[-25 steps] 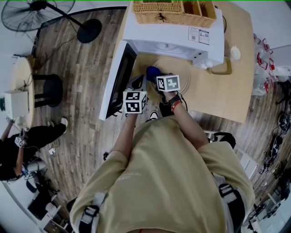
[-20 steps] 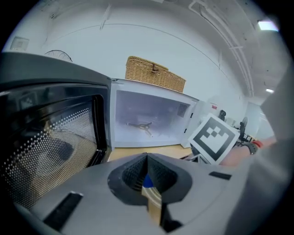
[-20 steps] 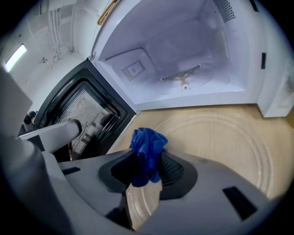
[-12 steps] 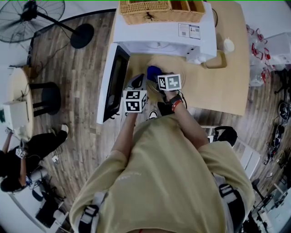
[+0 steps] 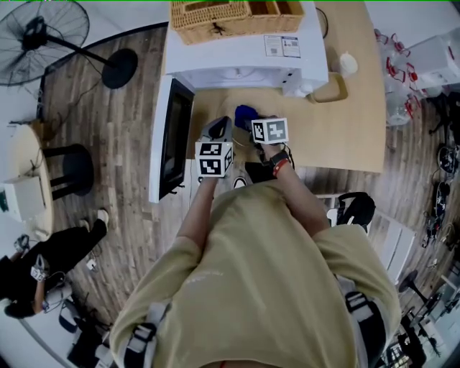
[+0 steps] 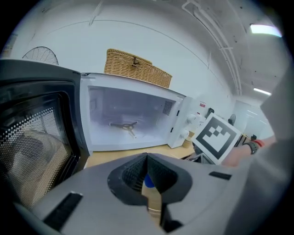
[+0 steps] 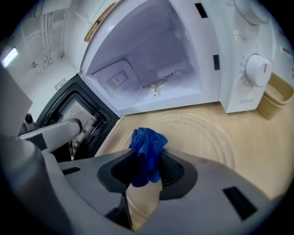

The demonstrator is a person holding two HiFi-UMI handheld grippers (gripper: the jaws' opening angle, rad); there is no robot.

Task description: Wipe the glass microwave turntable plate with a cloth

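Note:
The clear glass turntable plate lies flat on the wooden table in front of the open microwave. My right gripper is shut on a bunched blue cloth, which hangs over the plate's near left part. In the head view the cloth sits just ahead of the right gripper. My left gripper is shut with nothing in it. It hovers to the left of the right one, by the microwave door. The plate is hard to make out in the head view.
The microwave door stands open to the left, and a roller ring lies inside the cavity. A wicker basket sits on top of the microwave. A tan container stands to its right. A fan and a seated person are off to the left.
The head view has shifted, with the microwave and table drifting left. Relative to the microwave, the right gripper and the cloth sit a little further right. Both grippers stay shut.

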